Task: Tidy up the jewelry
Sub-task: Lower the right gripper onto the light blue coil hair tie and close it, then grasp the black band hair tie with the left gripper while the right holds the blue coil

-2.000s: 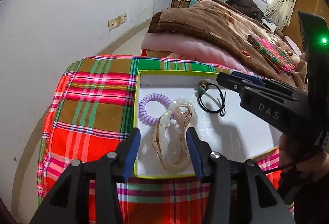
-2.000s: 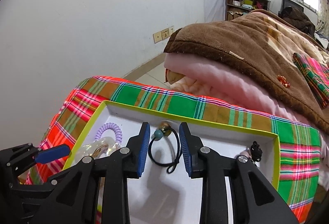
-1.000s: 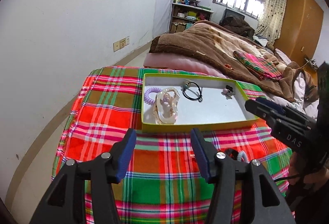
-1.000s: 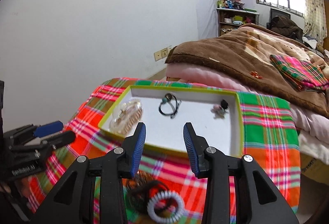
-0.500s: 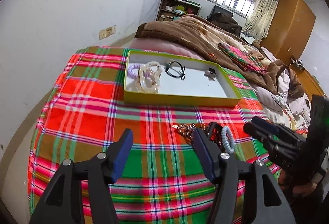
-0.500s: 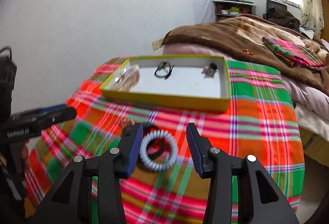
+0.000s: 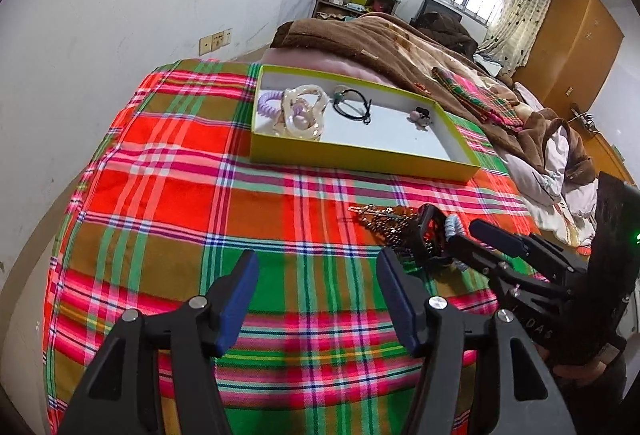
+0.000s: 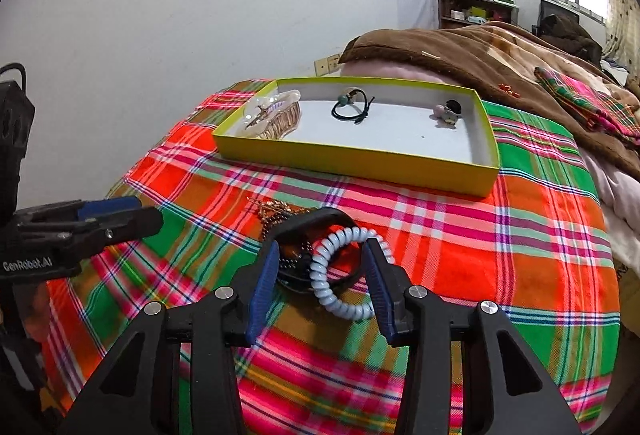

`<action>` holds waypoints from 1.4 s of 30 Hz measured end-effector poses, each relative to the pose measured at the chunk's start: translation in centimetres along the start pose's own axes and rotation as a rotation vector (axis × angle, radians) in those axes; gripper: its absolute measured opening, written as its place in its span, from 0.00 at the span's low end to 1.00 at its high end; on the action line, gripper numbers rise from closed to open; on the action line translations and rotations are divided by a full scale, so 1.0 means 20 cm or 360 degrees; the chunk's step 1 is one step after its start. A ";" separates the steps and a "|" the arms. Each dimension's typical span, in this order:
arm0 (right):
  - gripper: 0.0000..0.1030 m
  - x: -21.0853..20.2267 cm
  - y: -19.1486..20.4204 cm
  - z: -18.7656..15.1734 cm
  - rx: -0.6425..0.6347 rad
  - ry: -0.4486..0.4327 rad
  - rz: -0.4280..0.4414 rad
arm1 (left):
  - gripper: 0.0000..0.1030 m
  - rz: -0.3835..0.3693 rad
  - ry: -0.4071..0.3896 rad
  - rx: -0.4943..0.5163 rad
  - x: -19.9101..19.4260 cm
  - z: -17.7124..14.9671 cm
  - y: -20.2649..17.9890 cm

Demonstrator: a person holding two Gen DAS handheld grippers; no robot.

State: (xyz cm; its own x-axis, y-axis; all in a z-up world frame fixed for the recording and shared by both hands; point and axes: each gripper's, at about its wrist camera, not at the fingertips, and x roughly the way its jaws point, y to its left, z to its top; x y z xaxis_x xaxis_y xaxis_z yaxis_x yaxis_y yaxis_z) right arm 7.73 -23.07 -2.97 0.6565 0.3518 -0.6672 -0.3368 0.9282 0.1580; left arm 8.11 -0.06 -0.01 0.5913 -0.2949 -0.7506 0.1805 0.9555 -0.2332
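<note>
A yellow-green box [image 7: 360, 157] [image 8: 360, 163] with a white floor lies on the plaid cloth. It holds a clear claw clip [image 7: 302, 111] [image 8: 272, 115], a purple coil tie [image 7: 267, 103], a black hair tie [image 7: 352, 105] [image 8: 350, 107] and a small charm [image 7: 422, 117] [image 8: 448, 113]. On the cloth in front lies a pile: a pale blue coil tie [image 8: 340, 271], a black hair clip [image 8: 316, 223] and a gold chain [image 7: 380, 215] [image 8: 272, 213]. My right gripper [image 8: 320, 271] is open, its jaws on either side of the blue coil. My left gripper [image 7: 316, 287] is open and empty, left of the pile.
A bed with a brown blanket [image 7: 380, 39] lies behind the table. A white wall [image 7: 120, 15] stands to the left. The cloth-covered table [image 7: 180, 175] drops off at its left and front edges.
Both grippers have pulled back from the box toward the front of the table. The right gripper has come down over the pile, its jaws now around the blue coil tie.
</note>
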 end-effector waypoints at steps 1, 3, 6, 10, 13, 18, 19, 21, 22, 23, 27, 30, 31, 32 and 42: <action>0.37 0.01 0.01 0.01 -0.0006 0.0006 0.0012 | 0.61 0.0000 0.0001 -0.0004 0.00 0.00 0.01; 0.33 0.03 0.01 0.01 -0.0007 0.0033 -0.0005 | 0.61 -0.0001 0.0008 -0.0009 0.00 -0.01 0.01; 0.30 0.06 0.03 0.00 -0.0012 0.0087 -0.0036 | 0.61 -0.0012 0.0013 -0.0005 0.01 -0.01 0.01; 0.19 0.07 0.04 -0.01 -0.0016 0.0107 -0.0062 | 0.61 -0.0040 0.0013 0.0001 0.00 -0.01 0.01; 0.12 0.08 0.04 -0.01 -0.0023 0.0111 -0.0090 | 0.61 -0.0064 0.0017 -0.0009 0.01 -0.01 0.02; 0.10 0.06 0.04 0.00 -0.0025 0.0095 -0.0078 | 0.61 -0.0078 0.0031 -0.0028 0.02 -0.01 0.02; 0.09 0.05 0.04 0.00 -0.0027 0.0089 -0.0084 | 0.61 -0.0078 0.0039 -0.0032 0.03 -0.01 0.02; 0.09 0.03 0.03 0.00 -0.0018 0.0068 -0.0086 | 0.61 -0.0086 0.0047 -0.0028 0.03 -0.01 0.01; 0.09 0.01 0.03 0.00 -0.0006 0.0055 -0.0081 | 0.61 -0.0090 0.0046 -0.0020 0.03 -0.01 0.00; 0.09 0.00 0.02 0.00 0.0007 0.0037 -0.0084 | 0.61 -0.0094 0.0044 -0.0012 0.03 0.00 -0.01; 0.09 -0.09 -0.02 0.00 0.0055 -0.0034 -0.0083 | 0.61 -0.0126 0.0040 0.0028 0.05 0.02 -0.06; 0.09 -0.14 -0.05 0.00 0.0080 -0.0077 -0.0082 | 0.61 -0.0147 0.0056 0.0075 0.07 0.04 -0.12; 0.09 -0.16 -0.06 0.00 0.0095 -0.0089 -0.0081 | 0.61 -0.0148 0.0067 0.0092 0.08 0.05 -0.14; 0.09 -0.18 -0.07 -0.01 0.0110 -0.0106 -0.0084 | 0.61 -0.0156 0.0073 0.0111 0.09 0.05 -0.16; 0.09 -0.31 -0.18 -0.08 0.0169 -0.0187 -0.0123 | 0.61 -0.0131 0.0168 0.0245 0.24 0.09 -0.36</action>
State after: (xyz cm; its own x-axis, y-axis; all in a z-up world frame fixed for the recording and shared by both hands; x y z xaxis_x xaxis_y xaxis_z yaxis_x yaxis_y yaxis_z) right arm 3.73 -28.73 -0.47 0.7541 0.2846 -0.5919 -0.2130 0.9585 0.1894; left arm 11.07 -8.35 -0.92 0.4854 -0.3627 -0.7955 0.3476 0.9149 -0.2050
